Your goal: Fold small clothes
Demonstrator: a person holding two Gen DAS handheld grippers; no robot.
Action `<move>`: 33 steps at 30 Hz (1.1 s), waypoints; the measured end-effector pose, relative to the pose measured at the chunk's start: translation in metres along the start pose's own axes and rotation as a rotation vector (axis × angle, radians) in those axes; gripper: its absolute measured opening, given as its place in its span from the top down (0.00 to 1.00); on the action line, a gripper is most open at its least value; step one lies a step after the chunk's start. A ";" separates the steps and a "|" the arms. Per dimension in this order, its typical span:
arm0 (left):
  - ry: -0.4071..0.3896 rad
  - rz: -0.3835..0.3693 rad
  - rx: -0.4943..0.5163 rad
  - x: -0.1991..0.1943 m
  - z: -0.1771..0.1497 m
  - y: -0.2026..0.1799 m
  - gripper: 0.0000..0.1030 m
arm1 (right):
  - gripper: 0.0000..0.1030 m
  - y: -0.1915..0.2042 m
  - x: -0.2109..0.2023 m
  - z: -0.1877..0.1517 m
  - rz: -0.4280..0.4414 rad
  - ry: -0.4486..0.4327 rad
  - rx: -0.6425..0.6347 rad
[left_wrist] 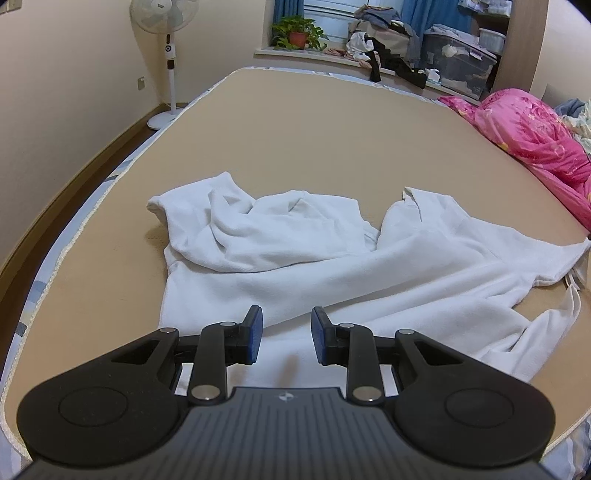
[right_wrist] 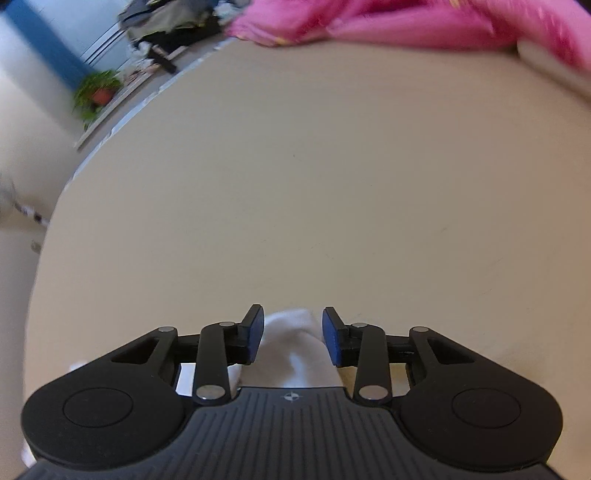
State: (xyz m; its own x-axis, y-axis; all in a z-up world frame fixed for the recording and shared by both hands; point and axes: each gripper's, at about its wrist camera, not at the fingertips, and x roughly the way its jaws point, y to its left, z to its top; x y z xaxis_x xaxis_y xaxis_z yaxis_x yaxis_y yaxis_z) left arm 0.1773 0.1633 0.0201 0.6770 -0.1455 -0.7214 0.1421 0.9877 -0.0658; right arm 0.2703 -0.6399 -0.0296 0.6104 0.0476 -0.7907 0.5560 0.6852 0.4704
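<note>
While your left gripper (left_wrist: 286,334) hovers over the bed (left_wrist: 314,140), its fingers (left_wrist: 255,332) stand partly apart with nothing pinched; the white garment (left_wrist: 332,258) sprawls crumpled beneath and beyond them. Back on the sill, a clear storage bin (left_wrist: 458,66) holds clothes, its contents hard to read. Over on your right gripper (right_wrist: 293,334), fingers (right_wrist: 330,338) parted, white cloth bunched loose between them; the rest is cut off, and the pink quilt (right_wrist: 388,22) blurs.

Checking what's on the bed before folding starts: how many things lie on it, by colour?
White: 1, the crumpled garment
Pink: 1, the quilt
Total: 2 on the bed
</note>
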 end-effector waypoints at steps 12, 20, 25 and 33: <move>-0.006 0.000 0.038 0.005 0.001 -0.007 0.69 | 0.77 0.041 0.075 0.025 -0.326 0.177 -0.128; -0.011 0.001 0.063 0.005 0.000 -0.009 0.69 | 0.93 0.070 0.012 0.046 0.024 -0.297 -0.055; -0.013 -0.001 0.055 0.005 0.002 -0.010 0.69 | 0.92 0.042 0.026 0.018 0.015 -0.496 0.109; -0.009 0.000 0.089 0.006 0.000 -0.012 0.69 | 0.82 -0.016 0.109 0.017 -0.086 -0.380 0.402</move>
State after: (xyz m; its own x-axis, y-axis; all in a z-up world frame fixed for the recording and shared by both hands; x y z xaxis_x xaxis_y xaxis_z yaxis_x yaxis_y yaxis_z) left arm 0.1796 0.1502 0.0168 0.6836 -0.1460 -0.7151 0.2054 0.9787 -0.0035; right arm 0.3374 -0.6586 -0.1165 0.6720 -0.3124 -0.6714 0.7391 0.3403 0.5813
